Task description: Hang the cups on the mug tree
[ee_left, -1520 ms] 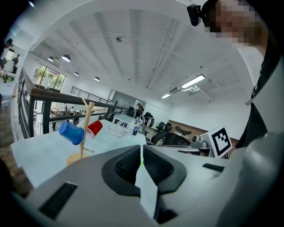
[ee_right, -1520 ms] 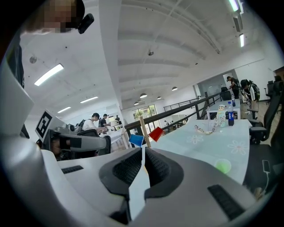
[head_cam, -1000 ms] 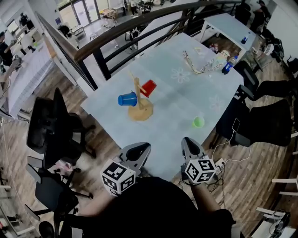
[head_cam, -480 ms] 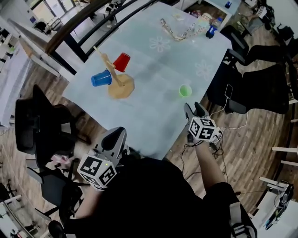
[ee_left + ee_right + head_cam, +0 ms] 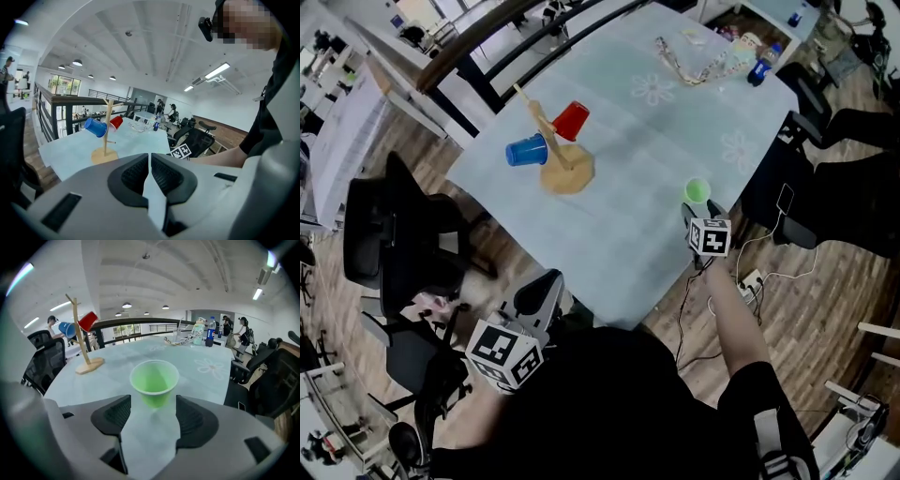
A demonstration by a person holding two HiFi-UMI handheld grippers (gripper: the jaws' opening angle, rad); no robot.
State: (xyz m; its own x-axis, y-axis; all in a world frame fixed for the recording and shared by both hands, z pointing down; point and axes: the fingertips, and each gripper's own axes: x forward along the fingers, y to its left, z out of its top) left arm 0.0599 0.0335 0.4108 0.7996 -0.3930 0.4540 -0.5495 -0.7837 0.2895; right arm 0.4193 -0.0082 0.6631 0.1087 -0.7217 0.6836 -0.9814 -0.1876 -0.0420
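At left, the left gripper (image 5: 546, 283) hangs off the near edge of the table (image 5: 637, 112), jaws closed on nothing. On the table, the wooden mug tree (image 5: 568, 174) carries a blue cup (image 5: 526, 150) and a red cup (image 5: 572, 120). Near the right edge, a green cup (image 5: 697, 191) stands upright, framed between the tips of the right gripper (image 5: 152, 411), whose jaws have just been opening and touch nothing.
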